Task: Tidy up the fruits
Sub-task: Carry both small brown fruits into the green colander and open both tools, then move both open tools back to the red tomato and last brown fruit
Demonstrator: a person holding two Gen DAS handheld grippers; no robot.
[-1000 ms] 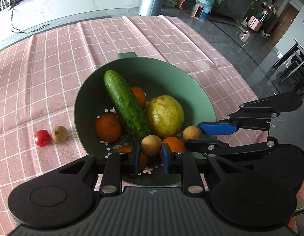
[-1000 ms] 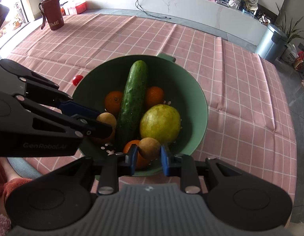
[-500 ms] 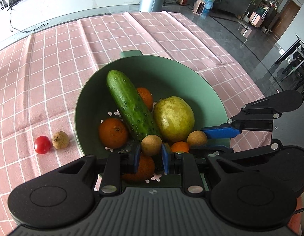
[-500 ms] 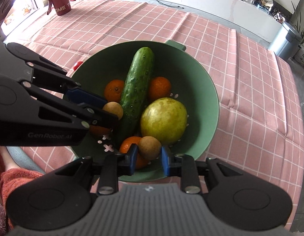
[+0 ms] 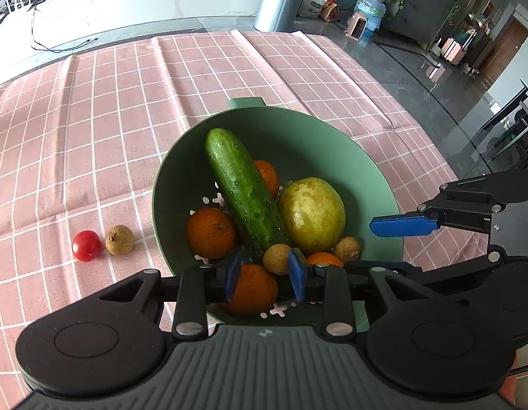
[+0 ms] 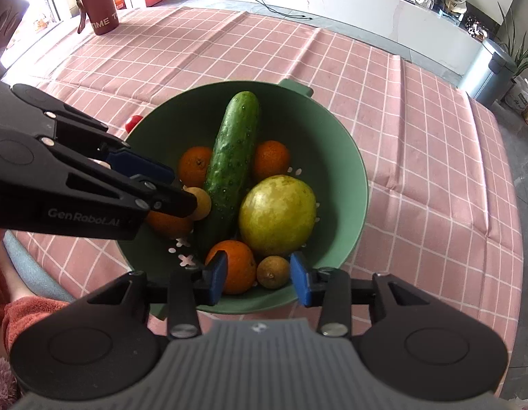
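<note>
A green colander bowl (image 5: 332,143) (image 6: 352,157) holds a cucumber (image 5: 243,184) (image 6: 233,150), a yellow-green pear-like fruit (image 5: 311,213) (image 6: 277,215), several oranges (image 5: 211,232) (image 6: 234,266) and small brown longans. My left gripper (image 5: 264,275) is open over the bowl's near side, with a longan (image 5: 276,259) lying by its right finger. My right gripper (image 6: 258,276) is open, with a longan (image 6: 271,271) lying loose between its fingers. Both grippers hang just above the fruit.
A cherry tomato (image 5: 86,245) and a longan (image 5: 119,239) lie on the pink checked tablecloth (image 5: 93,136) left of the bowl. A dark red cup (image 6: 98,8) stands at the far left corner. The table's edge and the floor lie to the right.
Both grippers have opened and let go of the longans they held, which now rest in the bowl. Both views have shifted a little over the bowl.
</note>
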